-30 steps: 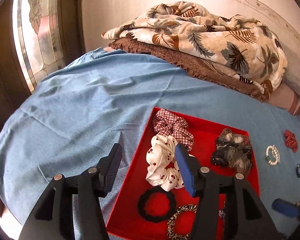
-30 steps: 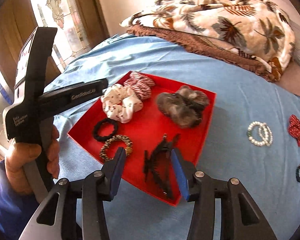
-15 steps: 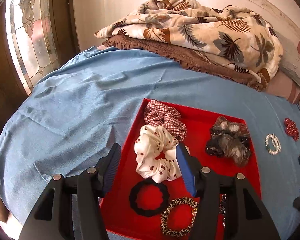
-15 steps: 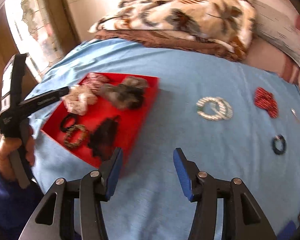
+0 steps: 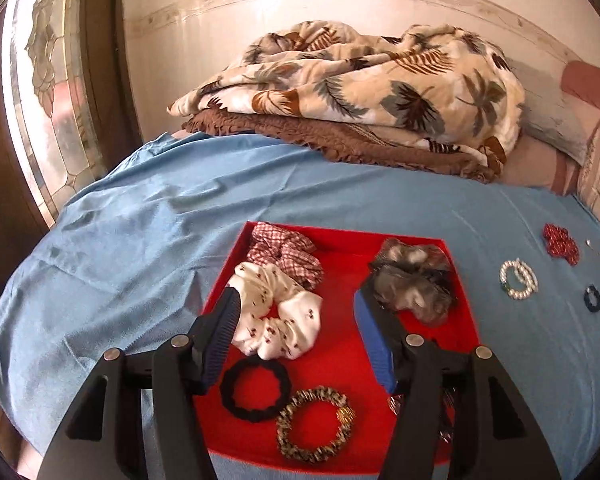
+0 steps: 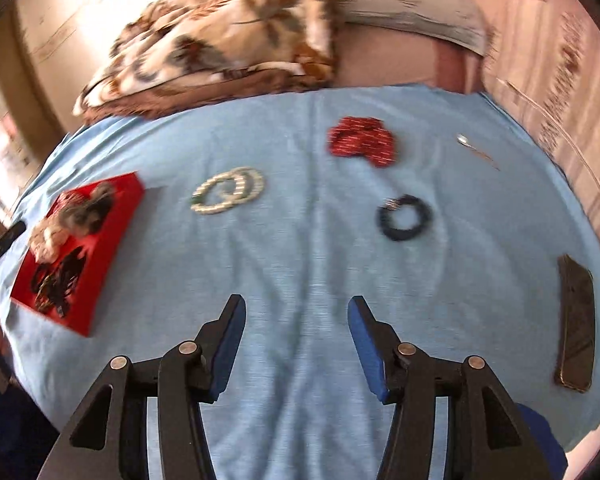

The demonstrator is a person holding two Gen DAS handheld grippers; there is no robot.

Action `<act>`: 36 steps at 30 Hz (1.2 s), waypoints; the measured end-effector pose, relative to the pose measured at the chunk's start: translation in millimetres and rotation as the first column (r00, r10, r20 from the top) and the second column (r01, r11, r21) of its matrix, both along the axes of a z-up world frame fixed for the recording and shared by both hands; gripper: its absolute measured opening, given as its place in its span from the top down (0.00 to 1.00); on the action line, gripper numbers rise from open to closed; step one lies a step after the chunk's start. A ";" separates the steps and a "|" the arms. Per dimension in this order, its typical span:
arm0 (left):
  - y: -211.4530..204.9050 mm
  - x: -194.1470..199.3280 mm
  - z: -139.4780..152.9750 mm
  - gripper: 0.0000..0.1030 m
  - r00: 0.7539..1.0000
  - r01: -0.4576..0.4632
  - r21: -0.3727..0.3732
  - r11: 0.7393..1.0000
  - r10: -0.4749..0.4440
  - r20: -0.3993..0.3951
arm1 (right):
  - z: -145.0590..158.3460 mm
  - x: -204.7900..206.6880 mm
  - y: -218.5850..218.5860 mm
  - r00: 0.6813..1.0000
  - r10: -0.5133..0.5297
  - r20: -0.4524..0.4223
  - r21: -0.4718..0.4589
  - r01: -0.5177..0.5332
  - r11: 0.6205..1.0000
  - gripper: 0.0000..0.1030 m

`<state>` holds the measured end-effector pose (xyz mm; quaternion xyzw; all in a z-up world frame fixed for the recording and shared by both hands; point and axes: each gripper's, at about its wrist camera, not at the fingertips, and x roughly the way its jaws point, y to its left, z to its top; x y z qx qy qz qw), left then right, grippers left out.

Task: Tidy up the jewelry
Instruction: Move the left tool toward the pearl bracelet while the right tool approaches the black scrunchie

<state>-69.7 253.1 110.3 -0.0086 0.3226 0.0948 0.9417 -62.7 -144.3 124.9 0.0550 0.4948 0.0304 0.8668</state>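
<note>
A red tray (image 5: 340,364) on the blue bedsheet holds a plaid scrunchie (image 5: 288,252), a white scrunchie (image 5: 280,316), a grey scrunchie (image 5: 412,284), a black hair tie (image 5: 255,390) and a leopard-print tie (image 5: 315,423). My left gripper (image 5: 296,308) is open and empty above the tray. My right gripper (image 6: 296,312) is open and empty over bare sheet. Ahead of it lie pearl bracelets (image 6: 230,190), a red beaded piece (image 6: 362,145), a dark hair tie (image 6: 404,217) and a thin silver piece (image 6: 476,152). The tray (image 6: 112,224) sits at its left.
A leaf-print blanket (image 5: 360,84) on a brown one is piled at the back of the bed. A phone (image 6: 576,320) lies on the sheet at the right. A stained-glass window (image 5: 48,92) is at the left. Pillows (image 6: 412,0) lie at the back right.
My right gripper has swung right, away from the tray, toward the loose pieces on the sheet. My left gripper has shifted a little over the tray. Both stay open.
</note>
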 end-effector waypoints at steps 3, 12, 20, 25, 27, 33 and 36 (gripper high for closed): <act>-11.0 -9.6 12.8 0.44 1.000 0.014 -0.018 1.000 -0.014 -0.004 | -8.3 5.6 -17.2 1.000 -0.028 0.001 0.019 0.028 0.999 0.44; -80.5 -17.5 58.9 0.38 0.987 0.162 -0.068 0.984 -0.162 0.003 | -31.4 32.9 -53.1 0.997 -0.077 0.029 0.077 0.074 0.994 0.44; -143.0 36.2 32.3 0.38 0.964 0.198 -0.236 0.951 -0.233 -0.132 | -41.2 60.8 -85.1 0.989 -0.145 0.017 0.215 0.138 0.967 0.44; -174.7 77.6 -4.9 0.39 0.947 0.169 -0.254 0.952 -0.229 -0.227 | -41.2 79.3 -86.9 0.992 -0.126 0.028 0.238 0.116 0.964 0.44; -182.3 92.2 -18.3 0.46 0.942 0.159 -0.255 0.954 -0.224 -0.250 | -40.7 89.2 -78.3 0.996 -0.083 0.040 0.226 0.072 0.972 0.44; -188.8 140.4 -53.8 0.55 0.927 0.117 -0.232 0.966 -0.190 -0.322 | -41.2 110.1 -62.6 0.997 -0.005 0.082 0.124 -0.005 0.992 0.44; -186.4 159.8 -70.6 0.55 0.915 0.101 -0.254 0.962 -0.191 -0.356 | -47.4 121.8 -69.4 0.997 -0.022 0.071 0.105 0.015 0.994 0.44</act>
